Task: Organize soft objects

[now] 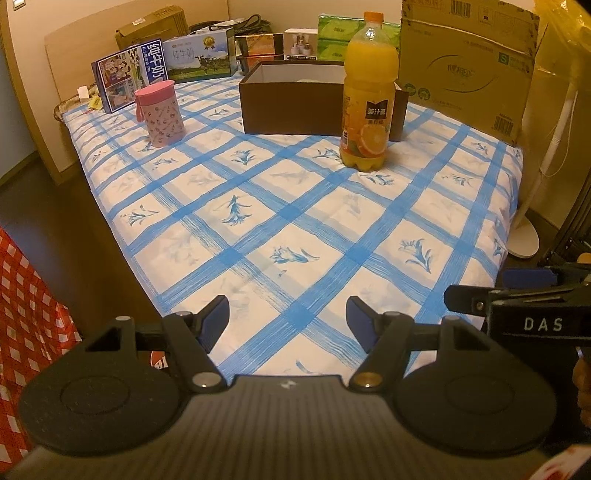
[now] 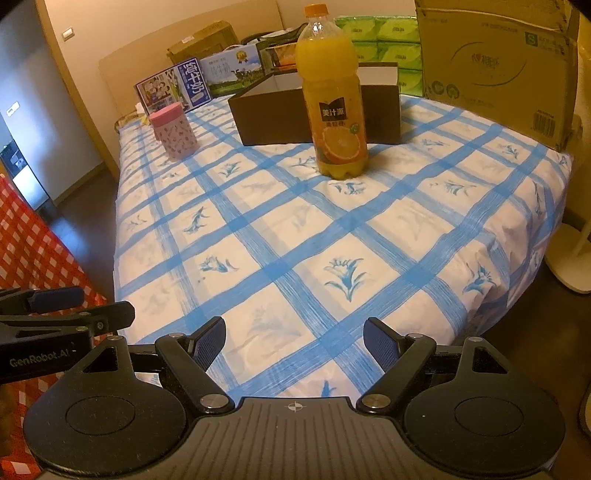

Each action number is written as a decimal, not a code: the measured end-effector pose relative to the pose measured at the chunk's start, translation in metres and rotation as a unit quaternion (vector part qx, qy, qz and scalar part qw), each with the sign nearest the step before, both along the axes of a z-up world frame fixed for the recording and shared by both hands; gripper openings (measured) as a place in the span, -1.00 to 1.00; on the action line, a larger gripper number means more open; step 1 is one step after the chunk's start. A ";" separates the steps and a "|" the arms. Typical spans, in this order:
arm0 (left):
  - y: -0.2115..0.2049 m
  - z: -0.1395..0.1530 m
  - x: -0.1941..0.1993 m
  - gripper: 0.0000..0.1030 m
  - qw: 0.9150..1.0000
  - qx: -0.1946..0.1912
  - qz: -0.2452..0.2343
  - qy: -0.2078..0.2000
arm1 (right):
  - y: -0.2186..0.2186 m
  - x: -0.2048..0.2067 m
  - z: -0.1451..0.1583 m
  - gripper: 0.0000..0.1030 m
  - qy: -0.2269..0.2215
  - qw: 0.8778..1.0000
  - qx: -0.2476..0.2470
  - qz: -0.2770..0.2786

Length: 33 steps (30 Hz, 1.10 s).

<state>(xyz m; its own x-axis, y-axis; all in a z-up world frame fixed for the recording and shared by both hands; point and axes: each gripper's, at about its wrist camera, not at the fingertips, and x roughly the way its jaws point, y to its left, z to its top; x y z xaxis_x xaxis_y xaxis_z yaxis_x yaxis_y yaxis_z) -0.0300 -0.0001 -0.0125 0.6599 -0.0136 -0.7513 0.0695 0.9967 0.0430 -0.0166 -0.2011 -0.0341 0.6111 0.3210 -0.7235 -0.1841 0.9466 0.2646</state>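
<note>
The nearest thing I can take for soft goods is the stack of green plastic-wrapped tissue packs (image 2: 384, 48) at the far edge of the table, behind the open dark brown cardboard box (image 2: 317, 110). My right wrist view shows a broad wall of those packs; my left wrist view catches only a narrow slice of them (image 1: 334, 35), half hidden by the tall clear plastic bottle of orange juice with an orange cap (image 1: 367, 99).

That bottle (image 2: 334, 99) stands upright on the blue-and-white checked tablecloth (image 1: 258, 229), just in front of the brown box (image 1: 295, 99), between my tongs and the packs. Left of the box stands a pink patterned cylindrical canister with a pink lid (image 1: 160, 112), and behind it blue-and-white milk cartons (image 1: 129, 79) lean upright. A large tan corrugated carton (image 1: 469, 62) fills the far right corner. Only the left view shows the white floor-stand base (image 1: 524, 236) beside the table clearly (the right view clips it at the frame edge).

Both tongs hang over the near edge of the cloth, well apart from the packs. The left gripper (image 1: 288, 326) has its jaws spread wide with nothing between them; the right gripper (image 2: 293, 341) likewise gapes wide and holds nothing. Each view catches the other tool at its side, the right one (image 1: 517, 314) here.
</note>
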 end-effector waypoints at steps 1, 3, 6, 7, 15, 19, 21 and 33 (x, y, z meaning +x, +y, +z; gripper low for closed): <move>0.000 0.000 0.000 0.31 1.000 0.001 0.000 0.000 | 0.000 0.001 -0.001 0.58 0.001 1.000 0.000 0.001; 0.000 0.000 0.000 0.31 1.000 0.000 -0.001 0.000 | 0.000 0.001 -0.002 0.58 0.003 1.000 0.001 0.001; -0.001 -0.001 0.001 0.31 1.000 0.001 -0.002 -0.002 | 0.000 0.001 -0.002 0.58 0.003 1.000 0.001 0.002; -0.001 -0.001 0.001 0.31 1.000 0.002 -0.002 -0.002 | 0.000 0.001 -0.003 0.58 0.003 1.000 0.001 0.003; -0.001 0.000 0.001 0.31 1.000 0.001 -0.002 -0.002 | 0.000 0.001 -0.003 0.58 0.002 1.000 0.000 0.002; -0.001 0.000 0.001 0.31 1.000 0.001 -0.002 -0.002 | 0.000 0.001 -0.002 0.58 0.003 1.000 0.000 0.002; -0.001 0.000 0.001 0.31 1.000 0.001 -0.002 -0.003 | 0.000 0.001 -0.002 0.58 0.002 1.000 0.001 0.001; 0.000 0.000 0.001 0.31 1.000 0.001 -0.002 -0.003 | 0.000 0.001 -0.003 0.58 0.003 1.000 0.001 0.002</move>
